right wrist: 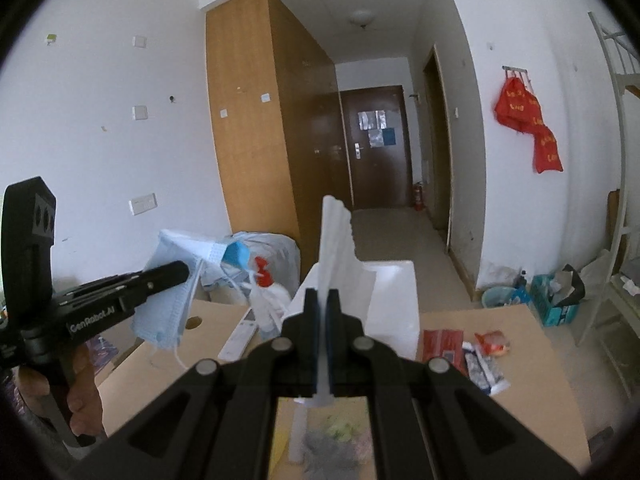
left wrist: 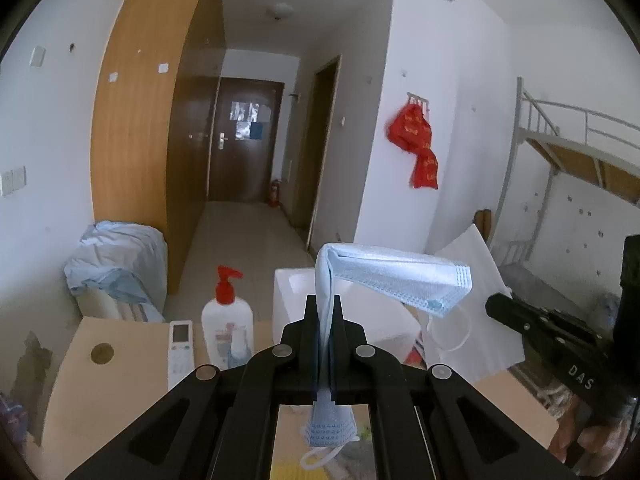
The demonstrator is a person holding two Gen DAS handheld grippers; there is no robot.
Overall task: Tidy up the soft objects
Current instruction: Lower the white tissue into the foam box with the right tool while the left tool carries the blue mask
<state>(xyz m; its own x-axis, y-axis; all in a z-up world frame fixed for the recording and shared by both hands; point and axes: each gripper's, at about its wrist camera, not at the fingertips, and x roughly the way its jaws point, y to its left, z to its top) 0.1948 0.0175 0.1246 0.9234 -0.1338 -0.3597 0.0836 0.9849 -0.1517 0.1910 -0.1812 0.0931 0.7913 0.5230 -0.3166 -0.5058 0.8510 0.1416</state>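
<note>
Blue mask [left wrist: 394, 278] clenched in left tongs [left wrist: 324, 308], white bag [right wrist: 340, 264] in right tongs [right wrist: 321, 300] (both above the table edge [right wrist: 536, 312]).

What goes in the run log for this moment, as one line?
left claw: shut on blue face mask | right claw: shut on white plastic bag | both held above cardboard table

At your twelve o'clock the white foam box [left wrist: 292, 300] blocks you. Pump bottle [left wrist: 227, 320] and remote [left wrist: 180, 346] stand at eleven; the table [right wrist: 500, 364] lies bare at two.

Right gripper [right wrist: 323, 300] clamps a white bag [right wrist: 340, 256]; left gripper [right wrist: 176, 272] grips a blue mask [right wrist: 168, 312] above the table [right wrist: 500, 340].
</note>
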